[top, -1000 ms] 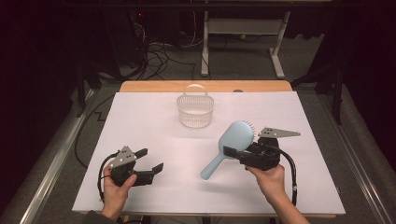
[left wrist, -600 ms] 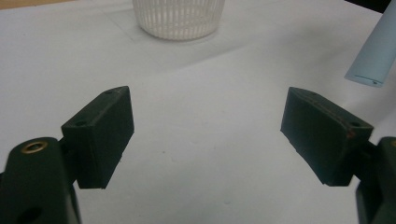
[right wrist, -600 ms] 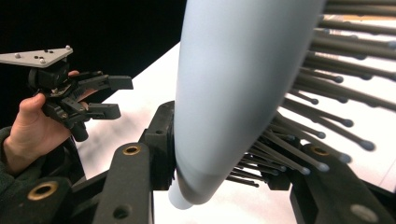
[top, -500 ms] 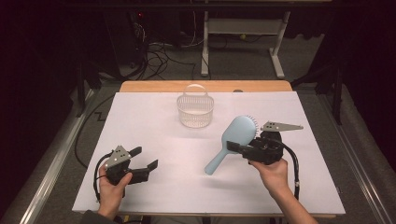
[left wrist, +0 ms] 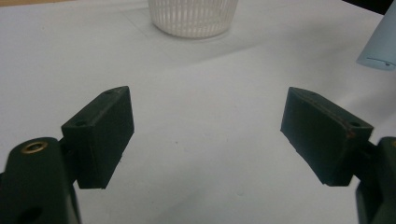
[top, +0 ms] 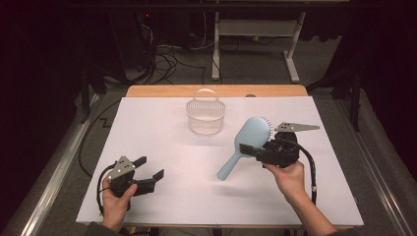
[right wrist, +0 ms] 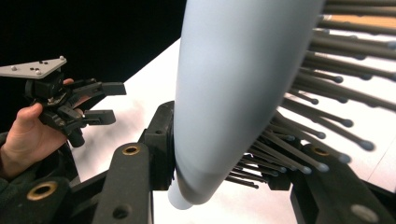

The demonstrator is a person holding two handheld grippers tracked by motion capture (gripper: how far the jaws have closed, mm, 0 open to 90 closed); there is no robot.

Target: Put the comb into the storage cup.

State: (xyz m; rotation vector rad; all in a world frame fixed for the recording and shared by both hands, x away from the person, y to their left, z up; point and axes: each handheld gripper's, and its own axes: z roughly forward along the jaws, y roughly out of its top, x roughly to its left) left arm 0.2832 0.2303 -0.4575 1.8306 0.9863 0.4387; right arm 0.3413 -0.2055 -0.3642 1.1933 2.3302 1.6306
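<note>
Over on the left, the left gripper (top: 150, 167) sits low near the front edge of the white table (top: 162, 132), held in the person's left hand (top: 116, 202). Its jaws are spread wide with nothing between them; in the left gripper view they frame bare tabletop, with the white basket (left wrist: 192, 17) farther off beyond them.

In the middle, toward the far side of the table, that basket (top: 205, 116) stands upright by itself, its handle arched over the top, well apart from both grippers.

To the right of it, the light blue hairbrush (top: 244, 145) is up off the table, tilted, with its handle end pointing down and toward the left gripper and its round head higher, near the basket. The right gripper (top: 252, 149), held in the right hand (top: 290, 179), pinches the brush around the base of its head. The right gripper view shows one jaw pressed against the smooth blue back (right wrist: 233, 93) and the other in among the dark bristles (right wrist: 299, 154).
</note>
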